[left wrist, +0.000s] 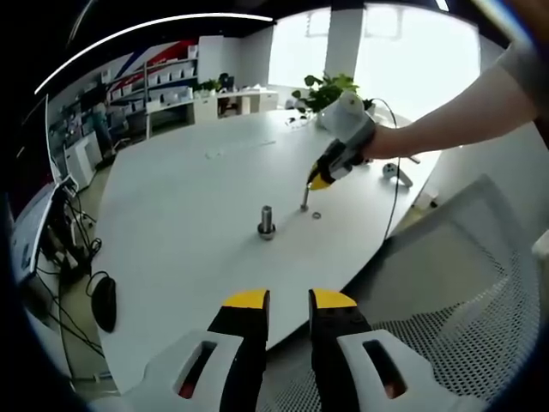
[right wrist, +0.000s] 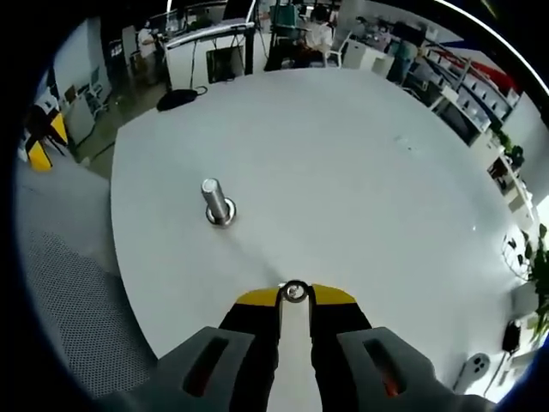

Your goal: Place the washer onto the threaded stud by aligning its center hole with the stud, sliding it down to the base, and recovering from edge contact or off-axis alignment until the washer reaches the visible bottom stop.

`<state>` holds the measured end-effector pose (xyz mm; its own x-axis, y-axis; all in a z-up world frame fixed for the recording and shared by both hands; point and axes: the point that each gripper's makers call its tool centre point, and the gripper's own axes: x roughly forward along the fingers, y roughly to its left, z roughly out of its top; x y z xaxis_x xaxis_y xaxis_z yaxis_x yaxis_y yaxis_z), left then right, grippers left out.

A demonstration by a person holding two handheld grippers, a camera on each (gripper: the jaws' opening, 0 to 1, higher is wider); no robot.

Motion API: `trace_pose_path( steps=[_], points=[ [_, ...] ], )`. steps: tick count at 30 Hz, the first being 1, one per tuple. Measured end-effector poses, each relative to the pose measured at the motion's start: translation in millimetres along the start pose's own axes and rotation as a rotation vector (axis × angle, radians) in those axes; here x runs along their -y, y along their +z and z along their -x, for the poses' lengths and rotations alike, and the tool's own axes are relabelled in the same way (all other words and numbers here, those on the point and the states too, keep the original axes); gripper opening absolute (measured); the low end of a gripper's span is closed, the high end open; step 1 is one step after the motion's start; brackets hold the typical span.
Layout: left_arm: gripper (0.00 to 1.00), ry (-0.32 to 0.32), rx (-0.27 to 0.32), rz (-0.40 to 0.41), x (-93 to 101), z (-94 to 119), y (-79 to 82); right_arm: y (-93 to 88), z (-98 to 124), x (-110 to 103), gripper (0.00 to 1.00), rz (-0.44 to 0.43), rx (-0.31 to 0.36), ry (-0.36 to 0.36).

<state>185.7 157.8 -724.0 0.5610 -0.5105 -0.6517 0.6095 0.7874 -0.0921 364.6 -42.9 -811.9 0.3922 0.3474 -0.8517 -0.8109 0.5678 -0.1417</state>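
right claw (right wrist: 294, 293) pinched shut, left claw (left wrist: 289, 299) slightly parted

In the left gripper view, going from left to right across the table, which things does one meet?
Stud → the right claw's tip touching the table → washer lying flat on the table → small white device near the far edge.

Your counter (right wrist: 360, 172) looks smooth, matt and white. Near its middle the threaded stud (right wrist: 214, 199) is bright, shiny metal on a metal base. The washer (right wrist: 294, 292) at your right hand-held gripper (right wrist: 294, 296) gleams like polished steel. Both hand-held grippers have matt black jaws with yellow tips. The chair (left wrist: 463, 283) is grey mesh cloth.
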Motion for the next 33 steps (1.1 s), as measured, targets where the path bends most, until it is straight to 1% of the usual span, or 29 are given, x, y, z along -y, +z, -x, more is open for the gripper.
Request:
trace_pose_path(
  steps=[10,15,19,23,27,33],
  points=[
    [0.16,-0.004,-0.004,-0.001,0.3,-0.7,-0.9,0.0,-6.4,-2.1,0.14,0.017,-0.020,0.017],
    [0.16,-0.006,-0.006,-0.002,1.0,-0.6,-0.9,3.9,-9.0,1.2,0.14,0.014,-0.023,0.017],
    [0.16,-0.007,-0.006,-0.001,1.0,-0.7,-0.8,2.7,-9.3,1.7,0.14,0.015,-0.035,0.019],
    [0.15,-0.008,-0.004,-0.004,1.3,-0.8,-0.5,1.4,-7.3,-1.5,0.14,0.039,-0.041,0.028],
    [0.15,-0.006,0.000,-0.003,0.9,-0.3,0.2,0.4,-6.0,-1.5,0.14,0.055,-0.061,0.035],
    [0.15,-0.005,0.000,-0.004,0.8,-0.1,0.4,0.5,-6.9,-3.6,0.14,0.106,-0.091,0.046]
  ],
)
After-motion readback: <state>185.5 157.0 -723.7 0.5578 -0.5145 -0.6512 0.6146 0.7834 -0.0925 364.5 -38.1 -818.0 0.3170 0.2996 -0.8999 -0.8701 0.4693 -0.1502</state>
